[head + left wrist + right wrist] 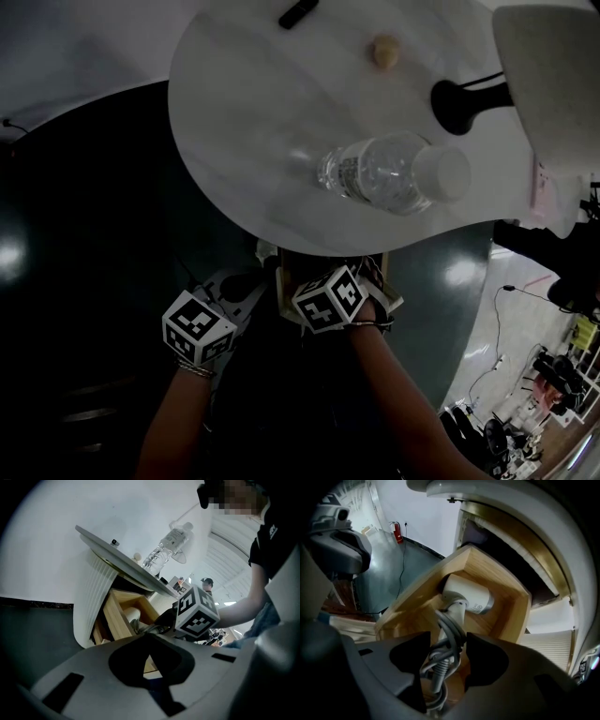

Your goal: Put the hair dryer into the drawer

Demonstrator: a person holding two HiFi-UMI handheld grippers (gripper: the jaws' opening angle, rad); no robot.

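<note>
The white hair dryer lies inside the open wooden drawer under the round table, head toward the back wall. Its handle and bundled grey cord run between the jaws of my right gripper. That gripper points down into the drawer and is open, its pads standing off the handle. My left gripper hangs shut and empty outside the drawer, facing it. The left gripper view also shows the dryer and the right gripper's marker cube. Both cubes show below the table edge in the head view.
The white table top overhangs the drawer and carries a water bottle, a lamp, a small wooden knob and a black object. The table's ribbed white base flanks the drawer. Dark floor lies around.
</note>
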